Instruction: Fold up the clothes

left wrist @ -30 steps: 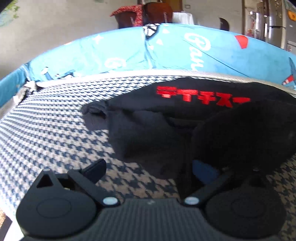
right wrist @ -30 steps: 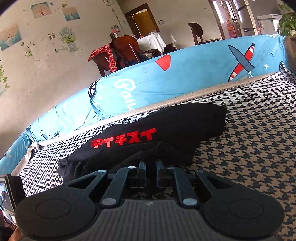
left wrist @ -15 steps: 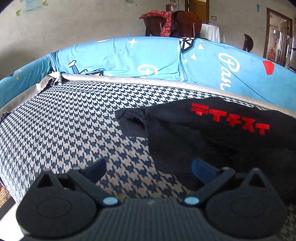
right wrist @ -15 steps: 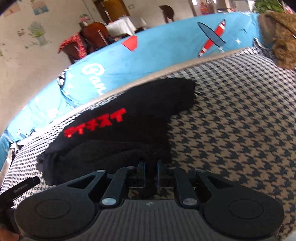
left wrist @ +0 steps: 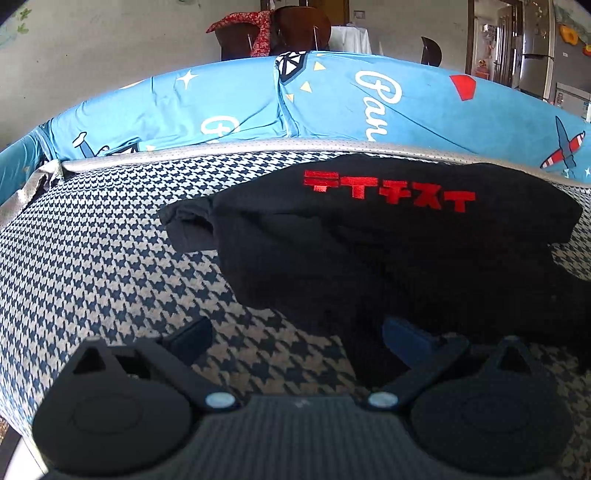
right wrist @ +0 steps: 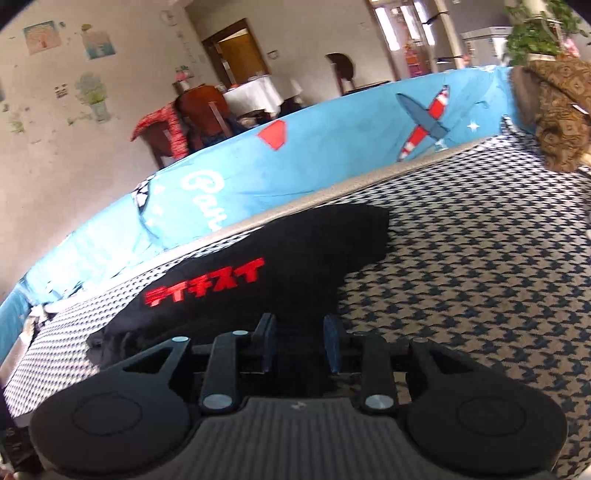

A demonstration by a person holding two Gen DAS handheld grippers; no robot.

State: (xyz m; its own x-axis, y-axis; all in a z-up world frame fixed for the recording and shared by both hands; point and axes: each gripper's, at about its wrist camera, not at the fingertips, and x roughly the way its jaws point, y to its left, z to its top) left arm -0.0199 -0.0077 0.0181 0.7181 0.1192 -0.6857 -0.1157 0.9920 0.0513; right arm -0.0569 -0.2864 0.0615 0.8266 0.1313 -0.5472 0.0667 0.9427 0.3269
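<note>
1. Left wrist view: the left gripper (left wrist: 295, 332) sits low over the houndstooth seat cover (left wrist: 92, 258), jaws spread wide and nothing between them. The left finger is above bare checked cloth, and the blue-padded right finger (left wrist: 402, 334) is right at the near edge of the black garment (left wrist: 369, 258).
2. Same view: the black garment lies bunched and partly folded on the seat, toward the back and right. Its red lettering (left wrist: 388, 190) faces up near the far edge, and a sleeve end (left wrist: 188, 230) pokes out to the left.
3. Same view: behind the garment runs a grey piped edge, then the blue printed backrest cover (left wrist: 221, 107). A dark wooden chair (left wrist: 295, 29) with a red cloth draped over it stands beyond.
4. Right wrist view: the right gripper (right wrist: 299, 343) is tilted, its jaws parted a modest way, blue pads facing each other. The near hem of the black garment (right wrist: 295, 266) lies dark between and under them; whether cloth is actually touching the pads, I cannot tell.
5. Same view: the garment stretches away to the left, red lettering (right wrist: 205, 282) showing. Open houndstooth seat cover (right wrist: 480, 277) spreads to the right, and a brown patterned cushion (right wrist: 557, 110) sits at the far right corner.
</note>
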